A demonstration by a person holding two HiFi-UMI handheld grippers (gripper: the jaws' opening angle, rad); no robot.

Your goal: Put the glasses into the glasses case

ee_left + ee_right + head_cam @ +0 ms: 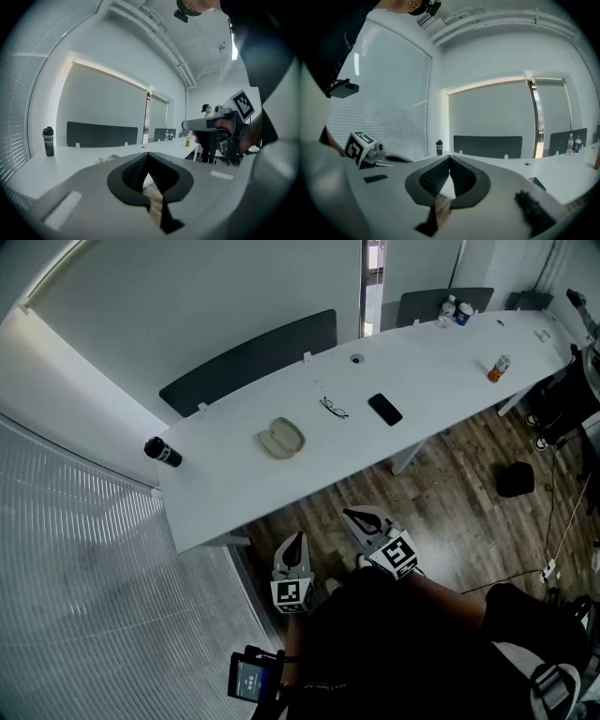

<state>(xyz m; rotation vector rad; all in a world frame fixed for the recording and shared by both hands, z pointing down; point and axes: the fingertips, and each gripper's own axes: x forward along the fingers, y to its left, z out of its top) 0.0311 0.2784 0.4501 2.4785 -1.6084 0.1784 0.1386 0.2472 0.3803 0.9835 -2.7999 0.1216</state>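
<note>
A beige glasses case (281, 439) lies open on the long white table (225, 493), left of centre. Dark-framed glasses (334, 409) rest on the table to its right, apart from it. Both grippers are held below the table's near edge, over the wooden floor. My left gripper (296, 545) is shut with nothing between its jaws. My right gripper (361, 518) is likewise shut and holds nothing. In the left gripper view the left gripper (149, 154) points at the table, with the case (110, 159) faint beyond. The right gripper view shows the right gripper (450, 158) with tips together.
A black phone (384, 409) lies right of the glasses. A black bottle (162, 452) stands at the table's left end, an orange bottle (499, 368) and water bottles (456, 311) at the far right. Dark chairs (248, 359) stand behind the table. A black bag (515, 479) sits on the floor.
</note>
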